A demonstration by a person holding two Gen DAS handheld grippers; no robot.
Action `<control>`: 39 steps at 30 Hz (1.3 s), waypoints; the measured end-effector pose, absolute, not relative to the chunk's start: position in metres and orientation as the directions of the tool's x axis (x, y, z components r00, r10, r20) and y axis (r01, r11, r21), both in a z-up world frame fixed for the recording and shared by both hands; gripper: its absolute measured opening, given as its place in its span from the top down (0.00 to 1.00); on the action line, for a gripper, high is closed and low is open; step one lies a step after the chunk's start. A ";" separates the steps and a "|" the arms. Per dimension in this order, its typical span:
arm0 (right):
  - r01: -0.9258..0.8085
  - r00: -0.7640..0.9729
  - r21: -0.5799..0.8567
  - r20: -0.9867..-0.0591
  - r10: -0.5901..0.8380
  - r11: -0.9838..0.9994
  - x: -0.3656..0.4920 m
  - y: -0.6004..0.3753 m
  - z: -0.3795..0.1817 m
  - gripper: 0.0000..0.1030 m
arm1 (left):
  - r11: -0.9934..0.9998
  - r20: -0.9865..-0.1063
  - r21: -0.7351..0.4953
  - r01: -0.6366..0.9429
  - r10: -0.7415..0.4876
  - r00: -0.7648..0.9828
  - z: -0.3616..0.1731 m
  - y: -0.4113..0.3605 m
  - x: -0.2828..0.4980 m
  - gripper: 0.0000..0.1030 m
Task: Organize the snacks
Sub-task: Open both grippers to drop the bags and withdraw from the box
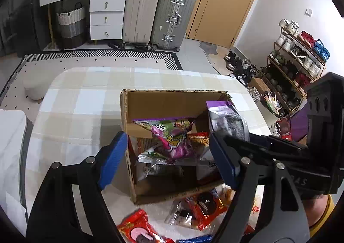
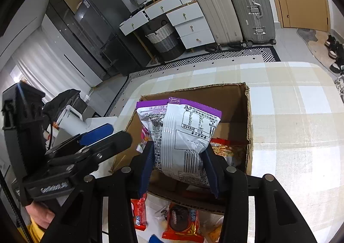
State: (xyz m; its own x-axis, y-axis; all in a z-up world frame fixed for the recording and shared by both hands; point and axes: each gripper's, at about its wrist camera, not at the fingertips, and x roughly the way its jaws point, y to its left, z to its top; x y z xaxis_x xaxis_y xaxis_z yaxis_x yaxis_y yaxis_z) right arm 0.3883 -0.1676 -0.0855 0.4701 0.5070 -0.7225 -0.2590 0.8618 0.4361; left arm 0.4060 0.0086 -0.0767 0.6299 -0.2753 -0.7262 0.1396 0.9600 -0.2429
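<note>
At lower centre of my right wrist view, the right gripper [image 2: 178, 165] pinched the purple-topped snack bag [image 2: 189, 135], long axis upright, directly above the cardboard box [image 2: 236, 96]. Left gripper [image 1: 169, 157] stood wide, empty, over the same box. I read "2020" beside the barcode; other print was illegible.
</note>
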 end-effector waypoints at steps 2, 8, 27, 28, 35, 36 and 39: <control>-0.265 0.476 0.438 -0.716 0.511 0.859 0.387 -0.167 -0.082 0.51 | 0.961 -0.723 -0.236 0.144 -0.273 0.635 -0.072 0.011 0.394 0.25; -0.262 0.514 0.417 -0.703 0.492 0.870 0.377 -0.166 -0.070 0.44 | 0.964 -0.709 -0.216 0.156 -0.265 0.654 -0.058 0.016 0.356 0.25; -0.359 0.708 0.309 -0.525 0.472 0.881 0.248 -0.169 0.011 0.23 | 0.962 -0.644 -0.205 0.179 -0.270 0.716 -0.005 0.015 0.212 0.20; -0.366 0.724 0.296 -0.506 0.469 0.883 0.237 -0.169 0.016 0.21 | 0.962 -0.639 -0.204 0.179 -0.270 0.720 -0.002 0.017 0.205 0.20; -0.388 0.767 0.276 -0.432 0.474 0.880 0.173 -0.175 0.034 0.18 | 0.963 -0.599 -0.190 0.190 -0.267 0.755 0.016 0.017 0.141 0.19; -0.391 0.768 0.275 -0.428 0.476 0.878 0.167 -0.176 0.034 0.18 | 0.963 -0.593 -0.189 0.192 -0.268 0.759 0.017 0.016 0.131 0.18; -0.397 0.779 0.256 -0.415 0.471 0.882 0.143 -0.179 0.033 0.12 | 0.964 -0.588 -0.185 0.193 -0.266 0.764 0.017 0.016 0.113 0.15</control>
State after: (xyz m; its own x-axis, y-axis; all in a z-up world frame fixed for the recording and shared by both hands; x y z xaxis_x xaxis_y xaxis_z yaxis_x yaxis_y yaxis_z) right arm 0.1432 -0.1788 0.0331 0.7788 0.4707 -0.4146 -0.3966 0.8816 0.2559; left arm 0.1134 0.0165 0.0167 0.7636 -0.2659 -0.5884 0.1930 0.9636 -0.1850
